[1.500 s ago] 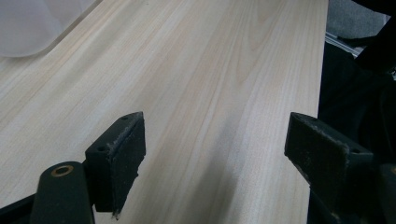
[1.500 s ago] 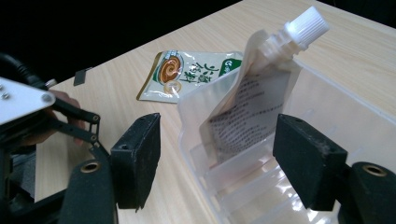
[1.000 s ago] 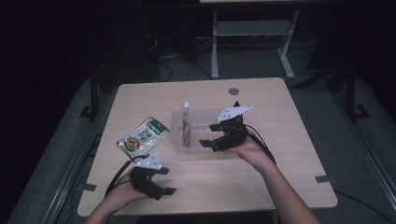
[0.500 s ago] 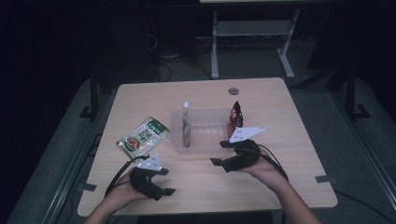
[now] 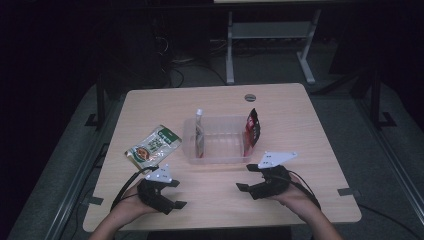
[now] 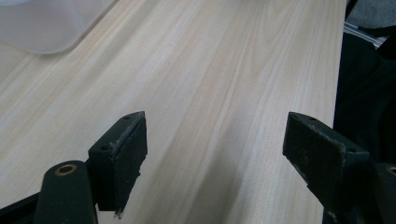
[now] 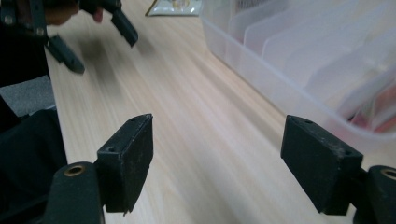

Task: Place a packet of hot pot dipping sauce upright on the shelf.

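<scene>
A clear plastic bin [image 5: 220,150] with dividers stands mid-table. A white-capped pouch [image 5: 199,131] stands in its left slot and a red and black packet [image 5: 251,129] in its right slot. A green snack packet [image 5: 152,145] lies flat on the table, left of the bin. My left gripper [image 5: 176,193] rests near the front left edge, jaws open over bare wood [image 6: 215,135]. My right gripper [image 5: 246,177] sits just in front of the bin's right end, open and empty [image 7: 217,144], with the bin wall [image 7: 303,70] to its right.
The light wooden table [image 5: 300,115] has bare room behind and to the right of the bin. A small round grommet [image 5: 250,97] sits near the far edge. In the right gripper view, the left gripper [image 7: 93,28] shows farther off. Dark floor surrounds the table.
My right gripper has drawn back from the bin's right end toward the near edge and come lower. The red packet it covered now shows upright in the bin. The left hand stayed still.
</scene>
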The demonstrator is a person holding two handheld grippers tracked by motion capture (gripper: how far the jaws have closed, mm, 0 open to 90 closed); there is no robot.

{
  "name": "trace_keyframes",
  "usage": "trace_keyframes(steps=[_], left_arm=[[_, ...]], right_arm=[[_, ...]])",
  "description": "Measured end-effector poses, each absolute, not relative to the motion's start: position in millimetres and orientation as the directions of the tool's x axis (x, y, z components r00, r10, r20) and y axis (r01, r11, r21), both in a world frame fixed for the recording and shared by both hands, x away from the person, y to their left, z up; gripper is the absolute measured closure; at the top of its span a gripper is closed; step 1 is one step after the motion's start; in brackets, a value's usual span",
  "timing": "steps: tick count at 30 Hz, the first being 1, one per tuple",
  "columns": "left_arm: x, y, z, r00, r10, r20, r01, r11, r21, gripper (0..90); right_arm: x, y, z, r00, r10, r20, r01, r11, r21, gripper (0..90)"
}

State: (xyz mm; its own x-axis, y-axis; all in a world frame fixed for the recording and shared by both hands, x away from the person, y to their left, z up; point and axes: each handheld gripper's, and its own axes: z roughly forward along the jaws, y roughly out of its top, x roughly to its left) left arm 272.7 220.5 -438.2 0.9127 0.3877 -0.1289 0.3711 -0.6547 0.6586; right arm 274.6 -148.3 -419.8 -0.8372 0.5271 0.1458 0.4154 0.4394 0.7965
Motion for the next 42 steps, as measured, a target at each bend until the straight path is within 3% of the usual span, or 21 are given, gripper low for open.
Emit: trace_keyframes(steps=[20,26,42], left_arm=[[293,259,-418,0.856,0.513,-0.057,0.412,-0.612,0.675,21.6],[308,277,-411,0.819,0.574,-0.01,0.434,-0.608,0.665,21.4],[364,304,-410,0.708,0.706,0.007,0.518,-0.526,0.674,18.1]], right_arm=[[257,-175,-437,-0.81,0.563,0.163,0.459,0.436,0.774,23.4],[258,-172,-438,-0.819,0.551,0.162,0.453,0.448,0.771,23.0],[260,-172,-441,-0.819,0.546,0.177,0.464,0.447,0.765,22.9]])
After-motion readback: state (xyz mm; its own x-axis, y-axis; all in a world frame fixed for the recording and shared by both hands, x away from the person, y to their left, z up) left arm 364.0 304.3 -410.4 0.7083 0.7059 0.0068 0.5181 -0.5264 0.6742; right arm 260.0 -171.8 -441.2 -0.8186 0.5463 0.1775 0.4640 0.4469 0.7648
